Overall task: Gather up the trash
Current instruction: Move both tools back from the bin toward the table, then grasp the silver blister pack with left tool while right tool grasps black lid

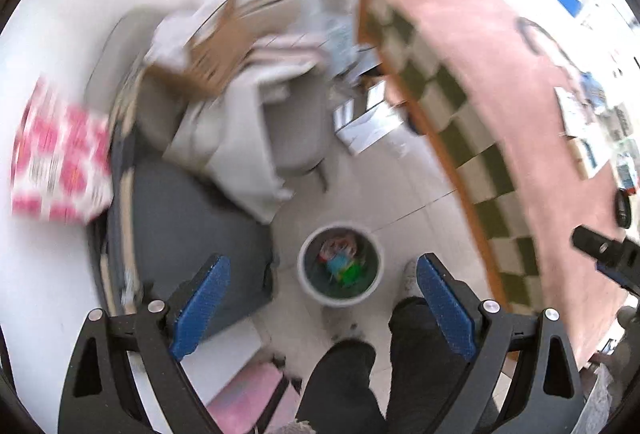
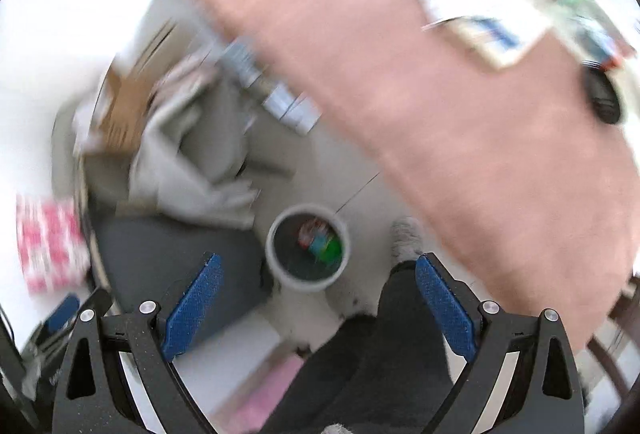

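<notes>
1. a lived-in room of a home, seen blurred.
2. a pink-clothed table [image 1: 500, 82] holds papers.
3. a small bin [image 1: 340, 264] of coloured scraps stands on the tiled floor [image 1: 400, 186].
4. cardboard [image 1: 224, 46] and cloth lie piled nearby.

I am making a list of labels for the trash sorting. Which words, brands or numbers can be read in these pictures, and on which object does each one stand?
None can be read.
Pink and white package: print blurred.
Papers on the table: print blurred.
Wrappers in the bin: too small and blurred.
</notes>
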